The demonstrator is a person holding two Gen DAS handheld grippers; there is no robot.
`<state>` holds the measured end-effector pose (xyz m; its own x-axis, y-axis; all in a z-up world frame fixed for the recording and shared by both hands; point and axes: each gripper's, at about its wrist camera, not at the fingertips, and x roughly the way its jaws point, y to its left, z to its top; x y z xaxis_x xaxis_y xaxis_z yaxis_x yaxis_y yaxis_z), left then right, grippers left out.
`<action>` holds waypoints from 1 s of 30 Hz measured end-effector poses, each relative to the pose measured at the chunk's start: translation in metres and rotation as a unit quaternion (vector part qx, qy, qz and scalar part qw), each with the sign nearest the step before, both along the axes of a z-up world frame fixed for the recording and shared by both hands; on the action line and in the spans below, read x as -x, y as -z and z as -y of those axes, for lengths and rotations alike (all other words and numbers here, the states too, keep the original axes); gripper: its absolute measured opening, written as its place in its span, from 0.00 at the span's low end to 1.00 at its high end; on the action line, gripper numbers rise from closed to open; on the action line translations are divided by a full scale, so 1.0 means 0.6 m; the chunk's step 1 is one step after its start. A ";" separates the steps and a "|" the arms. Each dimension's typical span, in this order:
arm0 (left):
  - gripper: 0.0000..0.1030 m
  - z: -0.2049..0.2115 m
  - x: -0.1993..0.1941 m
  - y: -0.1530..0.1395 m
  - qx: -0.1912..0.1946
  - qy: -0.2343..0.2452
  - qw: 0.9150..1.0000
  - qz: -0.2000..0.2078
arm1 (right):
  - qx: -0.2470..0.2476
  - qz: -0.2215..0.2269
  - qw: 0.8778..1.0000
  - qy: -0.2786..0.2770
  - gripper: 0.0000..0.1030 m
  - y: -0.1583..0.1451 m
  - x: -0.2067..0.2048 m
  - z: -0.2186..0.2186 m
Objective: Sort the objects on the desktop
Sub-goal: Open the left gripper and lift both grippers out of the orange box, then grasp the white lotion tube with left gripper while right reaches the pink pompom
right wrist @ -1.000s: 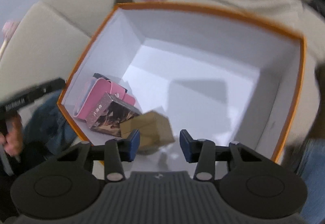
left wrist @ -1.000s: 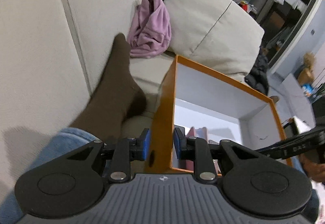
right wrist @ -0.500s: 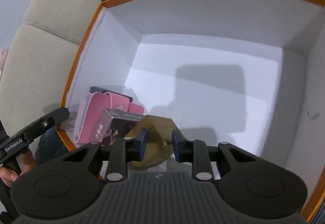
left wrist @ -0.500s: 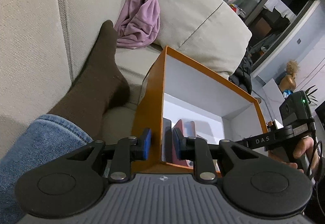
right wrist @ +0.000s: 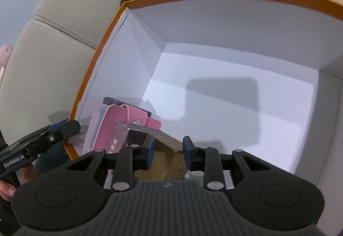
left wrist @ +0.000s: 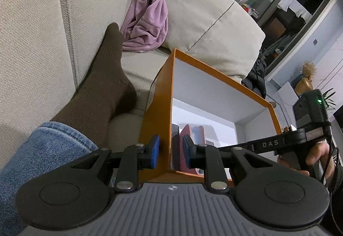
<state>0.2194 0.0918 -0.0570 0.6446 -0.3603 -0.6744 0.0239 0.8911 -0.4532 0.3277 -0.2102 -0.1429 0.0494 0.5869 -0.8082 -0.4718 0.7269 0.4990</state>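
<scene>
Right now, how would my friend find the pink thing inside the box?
Find the big orange box with white insides, sitting on the beige sofa. Look down into its near left corner, where three things huddle. The pink case with a snap strap leans against the wall, behind a dark patterned box and a gold-brown box.

A purple garment (left wrist: 148, 21) lies crumpled between cushion (left wrist: 212, 21) and socked foot (left wrist: 103, 81).

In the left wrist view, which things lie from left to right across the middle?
Beige sofa backrest → brown sock → purple garment → orange box → right gripper's handle.
</scene>
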 end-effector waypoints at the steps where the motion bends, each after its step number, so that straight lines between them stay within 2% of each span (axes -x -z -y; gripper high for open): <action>1: 0.25 -0.001 0.001 -0.001 0.000 -0.002 1.000 0.000 | 0.004 0.015 1.000 0.001 0.38 -0.008 0.007 0.002; 6: 0.25 -0.009 0.015 -0.016 -0.009 -0.025 1.000 0.009 | 0.017 0.117 0.993 0.021 0.38 -0.064 0.060 0.038; 10: 0.25 -0.004 0.040 -0.038 -0.023 -0.024 0.999 0.023 | 0.026 0.194 0.979 0.052 0.39 -0.109 0.126 0.105; 13: 0.25 0.012 0.065 -0.056 -0.047 -0.015 0.998 0.027 | 0.026 0.229 0.969 0.089 0.45 -0.129 0.179 0.157; 17: 0.25 0.038 0.103 -0.071 -0.067 0.014 0.997 0.022 | 0.010 0.239 0.964 0.115 0.45 -0.136 0.251 0.207; 20: 0.26 0.069 0.129 -0.063 -0.071 0.054 0.996 0.003 | 0.005 0.241 0.962 0.125 0.45 -0.117 0.299 0.212; 22: 0.30 0.095 0.140 -0.047 -0.078 0.085 0.993 -0.012 | 0.001 0.236 0.963 0.128 0.45 -0.100 0.324 0.207; 26: 0.49 0.149 0.152 -0.001 -0.091 0.136 0.986 -0.044 | -0.015 0.210 0.968 0.134 0.45 -0.063 0.360 0.198; 30: 0.50 0.186 0.151 0.041 -0.105 0.157 0.980 -0.067 | 0.031 0.224 0.965 0.130 0.40 -0.032 0.365 0.174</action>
<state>0.1289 -0.0198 -0.0816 0.4249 -0.3710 -0.8257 0.2656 0.9231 -0.2781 0.1088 -0.3146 -0.1237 0.5409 0.4587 -0.7050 -0.4275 0.8718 0.2393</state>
